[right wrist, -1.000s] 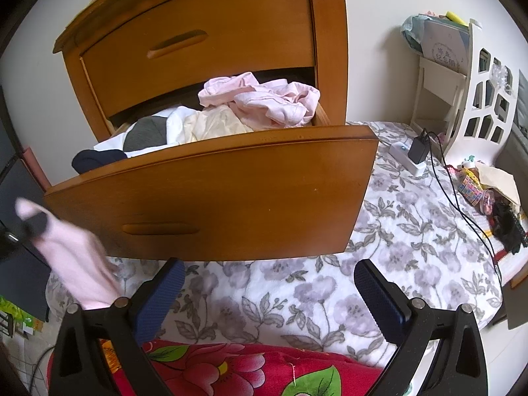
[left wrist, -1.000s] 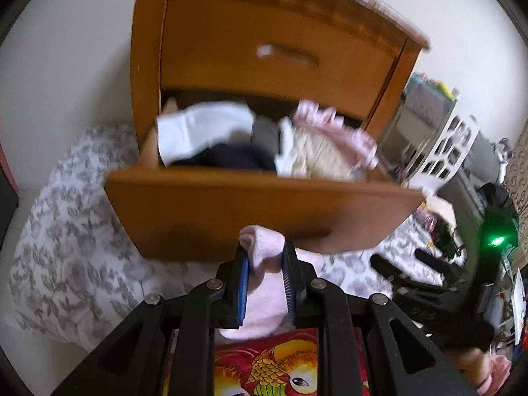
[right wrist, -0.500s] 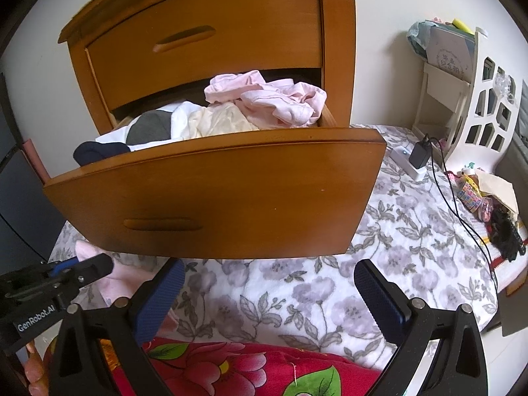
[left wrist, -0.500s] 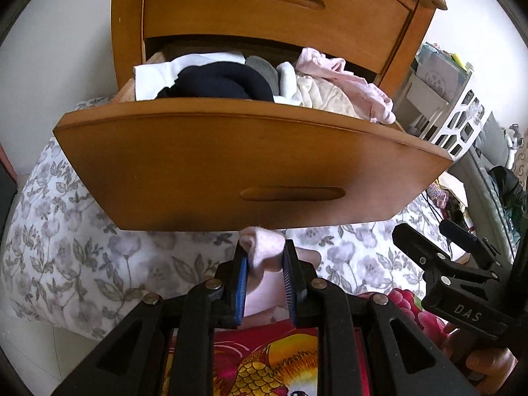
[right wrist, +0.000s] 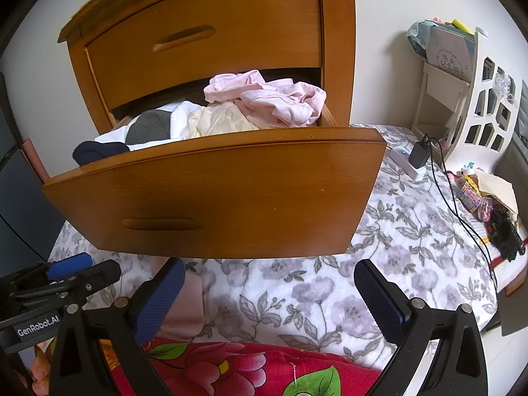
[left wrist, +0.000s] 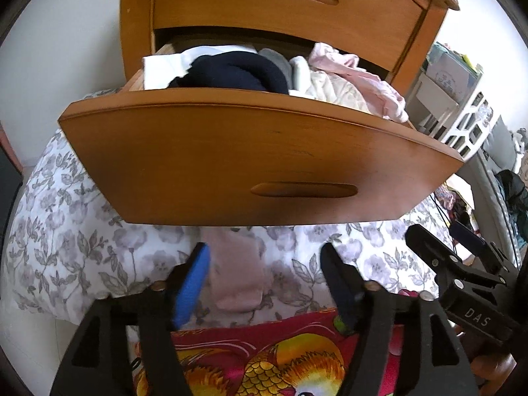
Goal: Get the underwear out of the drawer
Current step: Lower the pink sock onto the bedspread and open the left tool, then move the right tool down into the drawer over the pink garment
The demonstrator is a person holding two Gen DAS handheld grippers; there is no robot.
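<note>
The lower drawer (left wrist: 231,151) (right wrist: 214,194) of the wooden nightstand stands pulled out over the bed. It is heaped with clothes: a navy piece (left wrist: 231,72), grey, white and cream pieces, and pink garments (right wrist: 270,99). A folded pink underwear (left wrist: 236,277) (right wrist: 184,307) lies on the floral bedsheet below the drawer front. My left gripper (left wrist: 264,254) (right wrist: 79,265) hangs over it with its jaws opening; the cloth lies between them, free of the pads. My right gripper (right wrist: 269,267) (left wrist: 435,231) is open and holds nothing, just right of the underwear.
A red floral blanket (right wrist: 231,369) covers the near edge of the bed. A white power strip with a black charger (right wrist: 417,158) and its cable runs across the sheet at right. A white cut-out shelf (right wrist: 485,109) and small clutter (right wrist: 488,204) stand at far right.
The left gripper sank toward the bed with the pink underwear pinched, then its jaws spread and the underwear came to rest on the sheet. The right gripper stayed still.
</note>
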